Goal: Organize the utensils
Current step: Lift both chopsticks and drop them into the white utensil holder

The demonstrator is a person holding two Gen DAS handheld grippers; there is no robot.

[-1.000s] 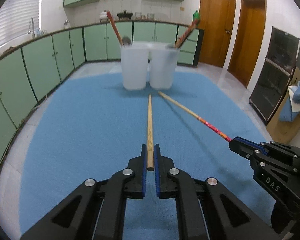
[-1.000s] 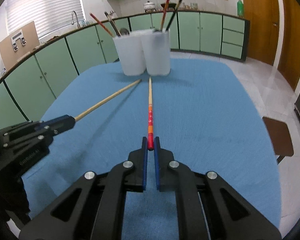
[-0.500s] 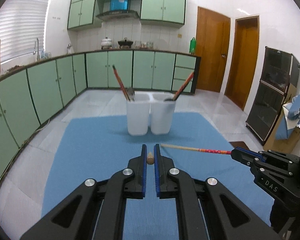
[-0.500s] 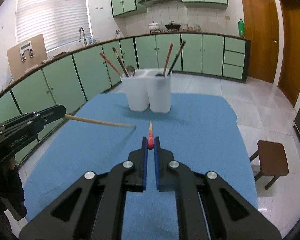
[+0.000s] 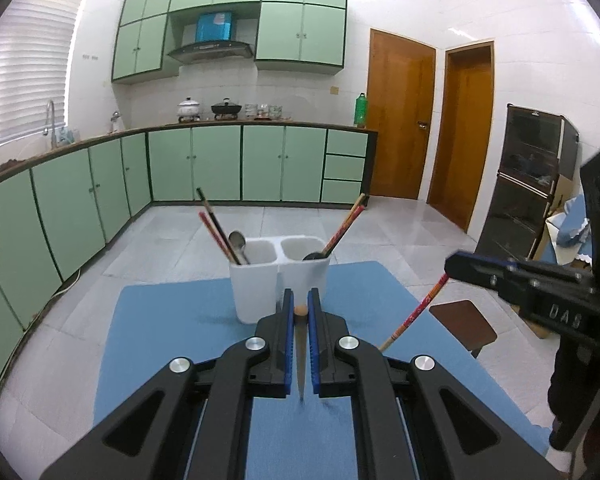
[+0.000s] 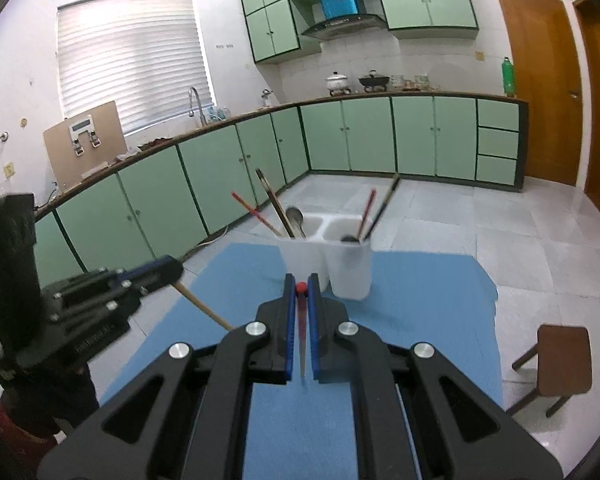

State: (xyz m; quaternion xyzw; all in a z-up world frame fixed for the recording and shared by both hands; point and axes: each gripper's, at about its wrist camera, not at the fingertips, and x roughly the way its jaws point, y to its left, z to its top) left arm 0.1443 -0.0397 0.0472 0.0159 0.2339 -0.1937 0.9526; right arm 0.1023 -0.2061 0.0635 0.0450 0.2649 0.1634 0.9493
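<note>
Left gripper [image 5: 299, 310] clamped on plain chopstick [image 5: 300, 364] butt; right gripper [image 6: 301, 288] on red chopstick [image 6: 302, 336], frame centre. Light, stiff, slippery; likely pivots, end-held.

Kitchen: white tiled walls, pale grey tile floor [image 5: 388, 236], mint-green base cabinets [image 6: 412, 136] and wall cabinets [image 5: 300, 28], range hood [image 5: 210, 50], blinded window [image 6: 132, 56] over sink tap [image 6: 196, 106], two wooden doors [image 5: 402, 120], brown stool [image 6: 564, 362].
</note>
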